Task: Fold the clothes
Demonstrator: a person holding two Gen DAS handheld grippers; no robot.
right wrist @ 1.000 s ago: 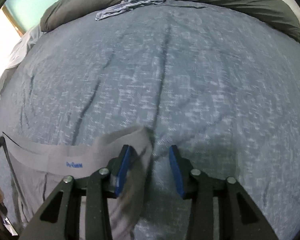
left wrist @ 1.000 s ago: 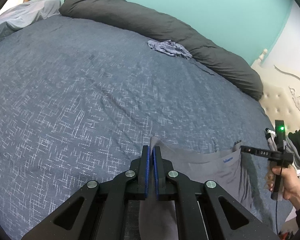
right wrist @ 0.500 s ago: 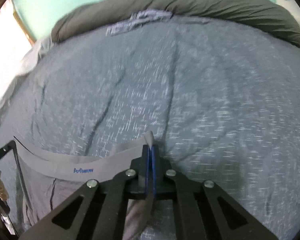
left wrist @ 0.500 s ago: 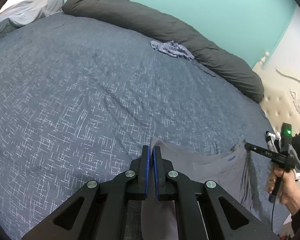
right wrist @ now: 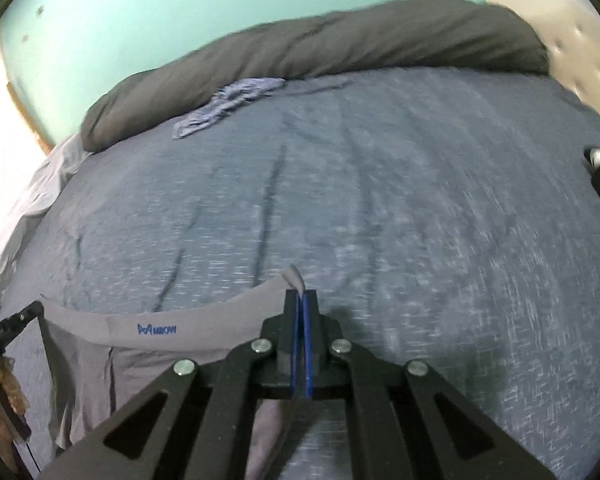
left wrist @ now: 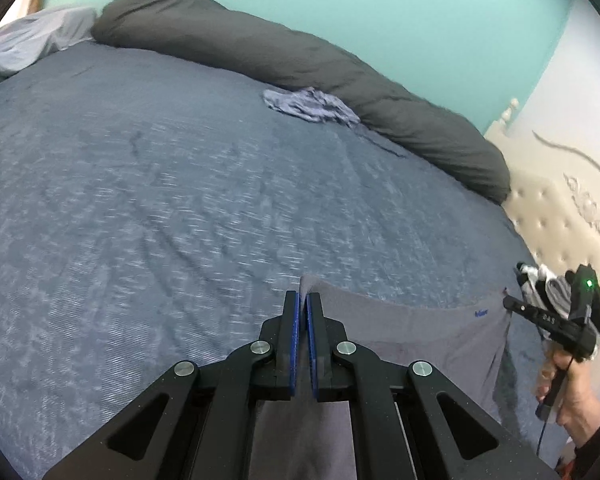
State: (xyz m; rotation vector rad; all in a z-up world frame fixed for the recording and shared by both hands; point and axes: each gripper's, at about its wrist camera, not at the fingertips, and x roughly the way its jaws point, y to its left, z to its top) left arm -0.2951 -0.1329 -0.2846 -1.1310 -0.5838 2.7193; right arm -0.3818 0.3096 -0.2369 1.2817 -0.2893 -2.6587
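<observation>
Grey shorts with a blue logo on the waistband hang stretched between my two grippers, above a blue-grey bedspread. My left gripper is shut on one corner of the waistband, and the cloth hangs down under its jaws. My right gripper is shut on the other corner, with a tip of fabric sticking out past the pads. In the right wrist view the shorts spread leftward to the left gripper. In the left wrist view the right gripper shows at the far right, held by a hand.
A crumpled blue-grey garment lies at the far side of the bed beside a long dark grey rolled duvet. A cream tufted headboard stands at the right, with a small heap of clothes before it. Pale sheets lie at the far left.
The right gripper's jaws have shut on the waistband corner. Both grippers have since lifted and shifted, and the waistband is pulled straighter between them.
</observation>
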